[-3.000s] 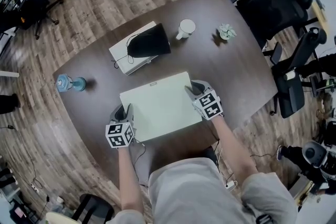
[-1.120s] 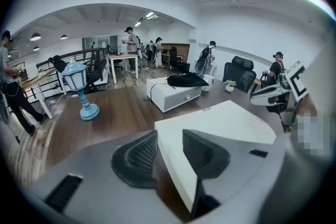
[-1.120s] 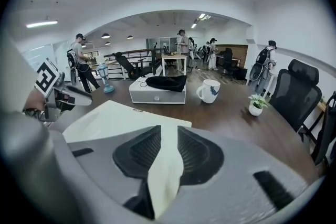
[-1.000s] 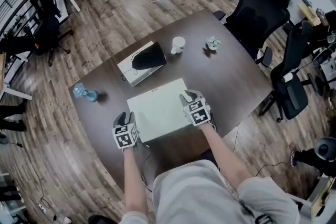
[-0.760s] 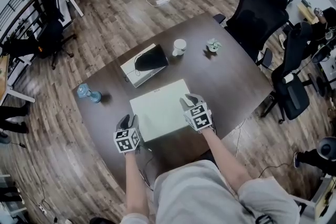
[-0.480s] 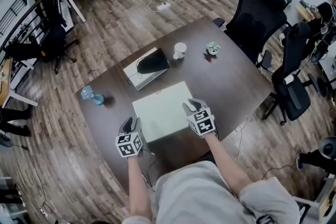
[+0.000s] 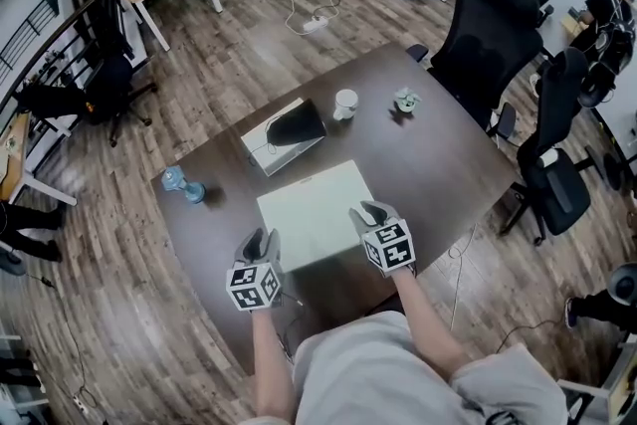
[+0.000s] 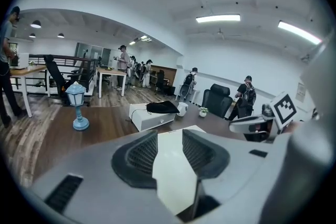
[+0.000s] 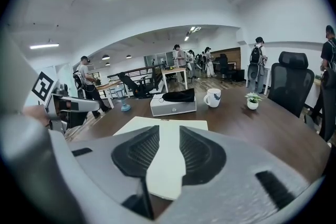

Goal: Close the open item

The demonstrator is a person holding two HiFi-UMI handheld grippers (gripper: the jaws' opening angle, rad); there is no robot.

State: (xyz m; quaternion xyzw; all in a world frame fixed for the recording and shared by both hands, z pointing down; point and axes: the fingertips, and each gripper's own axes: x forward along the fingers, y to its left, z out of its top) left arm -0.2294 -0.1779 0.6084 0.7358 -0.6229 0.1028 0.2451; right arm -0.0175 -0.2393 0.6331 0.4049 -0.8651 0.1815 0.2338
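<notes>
Dark office table (image 7: 448,154), laptop (image 7: 317,214) lies shut and flat just ahead of both tools; left gripper (image 7: 264,239) and right gripper (image 7: 370,211) hang above its near corners, jaws apart and empty; closing looks done, so best lift straight clear without brushing the lid.

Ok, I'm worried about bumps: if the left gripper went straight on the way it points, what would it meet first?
Probably the pale, flat rectangular closed laptop on the dark brown table: the left gripper points down at its lid, which shows between the open jaws. Depth is uncertain.
</notes>
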